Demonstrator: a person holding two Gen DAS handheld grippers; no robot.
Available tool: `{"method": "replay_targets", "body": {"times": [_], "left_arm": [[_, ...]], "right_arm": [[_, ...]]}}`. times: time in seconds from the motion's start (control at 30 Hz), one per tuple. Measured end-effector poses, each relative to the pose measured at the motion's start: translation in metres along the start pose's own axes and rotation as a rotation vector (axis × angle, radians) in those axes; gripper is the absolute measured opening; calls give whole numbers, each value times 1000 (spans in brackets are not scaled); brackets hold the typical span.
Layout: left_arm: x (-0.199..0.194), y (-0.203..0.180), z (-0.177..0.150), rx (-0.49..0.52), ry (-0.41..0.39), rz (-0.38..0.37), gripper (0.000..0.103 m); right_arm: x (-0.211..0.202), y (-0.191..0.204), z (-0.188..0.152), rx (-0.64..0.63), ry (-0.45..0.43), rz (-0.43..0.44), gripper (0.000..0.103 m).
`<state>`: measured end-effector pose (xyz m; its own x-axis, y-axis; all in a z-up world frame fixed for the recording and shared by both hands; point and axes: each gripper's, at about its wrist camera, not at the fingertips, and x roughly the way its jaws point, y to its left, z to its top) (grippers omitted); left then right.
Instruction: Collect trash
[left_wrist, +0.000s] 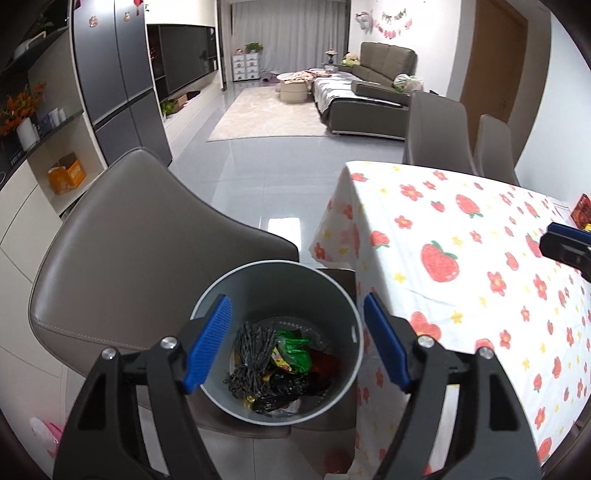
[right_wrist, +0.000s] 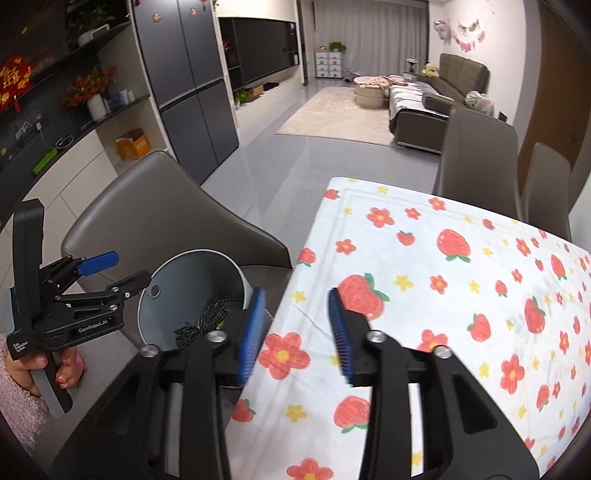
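A grey round bin (left_wrist: 295, 280) stands on a brown chair seat beside the table. Inside lie a black string bundle (left_wrist: 251, 354), a green wrapper (left_wrist: 293, 349) and dark red trash. My left gripper (left_wrist: 297, 343) hangs open and empty right above the bin mouth. In the right wrist view the bin (right_wrist: 184, 291) is at lower left, with the left gripper (right_wrist: 114, 271) above its left rim. My right gripper (right_wrist: 297, 332) is open and empty over the table's left edge. A red packet (left_wrist: 583, 216) lies at the table's far right.
The table (right_wrist: 461, 314) has a white cloth with strawberries and flowers. A brown chair (left_wrist: 129, 236) holds the bin; two more chairs (left_wrist: 436, 129) stand at the far side. A cabinet and shelves line the left wall.
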<state>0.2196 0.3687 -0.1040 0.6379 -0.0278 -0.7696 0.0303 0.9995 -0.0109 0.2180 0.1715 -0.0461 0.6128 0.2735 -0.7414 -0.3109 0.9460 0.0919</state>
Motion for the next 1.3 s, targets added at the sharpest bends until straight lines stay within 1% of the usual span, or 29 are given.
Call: {"method": "replay_targets", "body": {"times": [0.03,0.17,0.23,0.3,0.4,0.47,0.63,0.8,0.9,1.13,1.23,1.3], "left_arm": [[-3,-4,1,4,1,2,76],[-20,-22,3,23,-11,-14,78],[-32,-34,4,37,-28,-15,81],[-43,-45,3,46,-46,-15,82],[-65,-68,2,56,-76,-37,84],[-78,-83,1,68,-85,-58,85],[-112,-138,-7,132,-102,-98,87],[-143,-192,-22,188,-93,-148,89],[-162,-225,-35,219,-84,-156,89],[-212,-278,-63,227,-72,-213,90],[-234,-294,-75,227,-69,-217,90],[-248,-303,-82,234,-62,-203,90]], "right_arm": [[-6,-4,-2,11,-11,-9,61],[-34,-20,-16,50,-25,-43,62],[-49,-30,-25,70,-32,-66,70],[-65,-40,-36,91,-39,-94,73],[-88,-59,-54,130,-45,-138,76],[-105,-73,-68,165,-45,-164,80],[-157,-110,-107,243,-37,-202,82],[-207,-132,-143,261,-25,-281,83],[-241,-147,-166,293,-28,-321,84],[-303,-171,-208,338,-38,-368,84],[-322,-176,-218,345,-33,-377,84],[-333,-178,-223,345,-32,-381,84]]}}
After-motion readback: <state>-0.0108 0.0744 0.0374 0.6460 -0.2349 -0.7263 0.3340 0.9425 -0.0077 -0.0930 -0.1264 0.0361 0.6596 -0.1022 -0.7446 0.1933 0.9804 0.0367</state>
